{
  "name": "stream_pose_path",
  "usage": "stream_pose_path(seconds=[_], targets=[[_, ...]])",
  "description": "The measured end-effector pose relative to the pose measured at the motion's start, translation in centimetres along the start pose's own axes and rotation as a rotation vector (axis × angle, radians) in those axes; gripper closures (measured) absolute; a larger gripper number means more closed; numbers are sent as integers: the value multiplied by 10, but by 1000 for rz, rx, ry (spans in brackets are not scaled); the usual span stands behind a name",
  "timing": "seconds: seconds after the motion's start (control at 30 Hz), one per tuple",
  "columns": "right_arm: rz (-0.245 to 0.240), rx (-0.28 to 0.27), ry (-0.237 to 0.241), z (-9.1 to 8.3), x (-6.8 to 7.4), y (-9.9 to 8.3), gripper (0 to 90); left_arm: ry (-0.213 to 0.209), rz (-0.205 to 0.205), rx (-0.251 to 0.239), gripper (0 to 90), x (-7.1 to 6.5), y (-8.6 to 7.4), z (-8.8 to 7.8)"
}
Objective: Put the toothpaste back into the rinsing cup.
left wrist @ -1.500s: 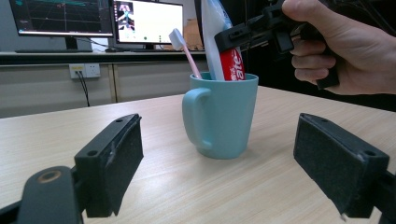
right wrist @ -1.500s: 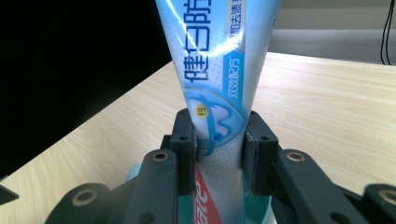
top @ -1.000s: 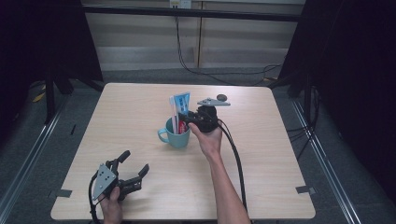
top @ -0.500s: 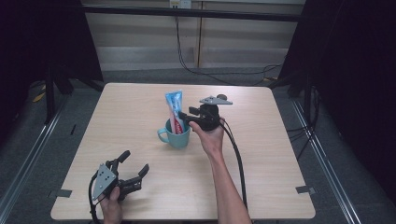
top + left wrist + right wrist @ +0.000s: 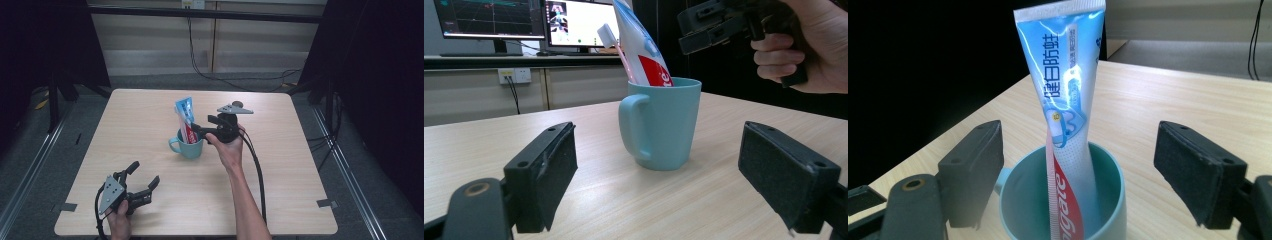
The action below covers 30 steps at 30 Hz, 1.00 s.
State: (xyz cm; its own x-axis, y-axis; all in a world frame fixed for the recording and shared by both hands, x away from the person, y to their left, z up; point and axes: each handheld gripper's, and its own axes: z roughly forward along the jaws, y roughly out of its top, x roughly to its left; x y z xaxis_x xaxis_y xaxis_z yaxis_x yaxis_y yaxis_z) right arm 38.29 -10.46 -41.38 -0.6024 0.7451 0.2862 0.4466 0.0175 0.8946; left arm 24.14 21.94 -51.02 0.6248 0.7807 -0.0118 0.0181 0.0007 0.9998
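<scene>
Down near the front edge of the table (image 5: 280,200), left gripper (image 5: 141,185), low, jaws wide open, nothing between them. Farther back, in the middle, blue mug (image 5: 190,146), standing up, toothpaste tube (image 5: 186,120) and toothbrush (image 5: 616,47) leaning inside. Right beside the mug, right gripper (image 5: 201,131), jaws just opened wide, tube between them but not pinched.

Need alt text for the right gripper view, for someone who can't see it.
A blue and red toothpaste tube stands upright in a teal mug on a light wooden table. The right gripper has just been opening; its black jaws stand wide either side of the tube, not touching it.
</scene>
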Motion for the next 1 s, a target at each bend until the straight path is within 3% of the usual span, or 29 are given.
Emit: stream_pose_path(seconds=[0.2,0.47,0.73,1.0], targets=[[-1,-30,-43,-14,-3,-6,160,0,0,0,157,0,0,0],[-1,-69,-52,-32,-5,-15,151,-1,1,4,156,0,0,0],[-45,-56,-100,-46,-4,-26,153,-1,1,4,156,0,0,0],[-27,-77,-131,-67,-12,-42,151,-1,1,4,156,0,0,0]])
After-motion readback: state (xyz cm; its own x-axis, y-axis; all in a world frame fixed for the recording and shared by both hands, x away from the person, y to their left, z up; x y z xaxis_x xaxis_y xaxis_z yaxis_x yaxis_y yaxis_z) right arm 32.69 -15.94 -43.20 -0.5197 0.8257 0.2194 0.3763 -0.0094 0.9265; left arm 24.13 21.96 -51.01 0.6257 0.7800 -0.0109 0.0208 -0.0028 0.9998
